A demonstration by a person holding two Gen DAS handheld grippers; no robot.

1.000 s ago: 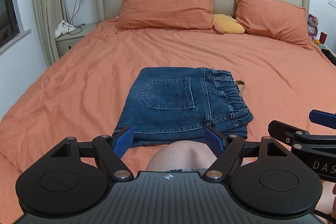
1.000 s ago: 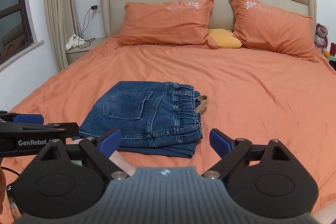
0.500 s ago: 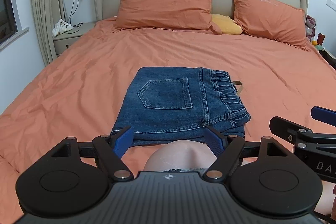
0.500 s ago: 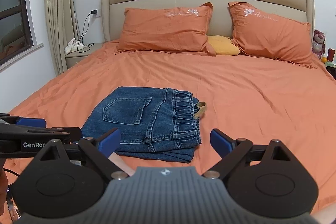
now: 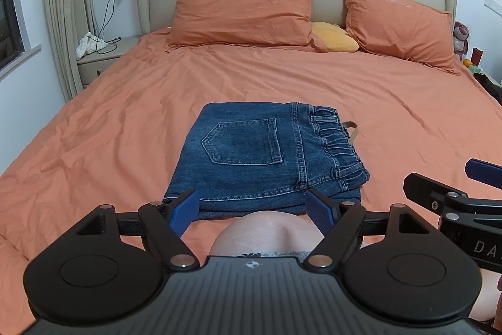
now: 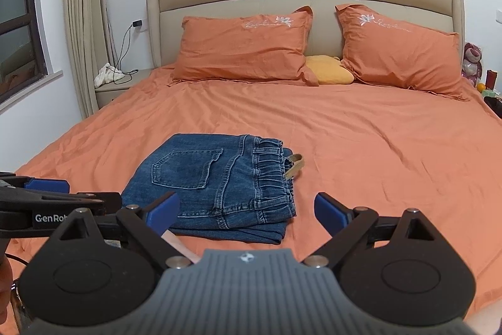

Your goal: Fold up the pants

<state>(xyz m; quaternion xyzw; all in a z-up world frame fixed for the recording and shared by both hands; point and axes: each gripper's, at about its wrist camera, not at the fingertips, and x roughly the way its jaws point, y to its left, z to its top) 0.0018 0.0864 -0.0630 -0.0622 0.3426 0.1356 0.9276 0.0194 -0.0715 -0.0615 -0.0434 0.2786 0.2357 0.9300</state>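
Your left gripper (image 5: 253, 206) stands with its blue fingers spread wide and empty, and your right gripper (image 6: 248, 211) is the same, parted and holding nothing. Just ahead of both sets of fingers the folded jeans (image 5: 263, 159) lie in a compact stack on the orange bedspread (image 5: 109, 127), back pocket up, elastic waistband toward the right. The folding looks finished; at most a tidy-up remains. The left view shows a bare knee (image 5: 266, 229) between the fingers; the right view shows the tan strap (image 6: 293, 165) beyond the waistband more clearly.
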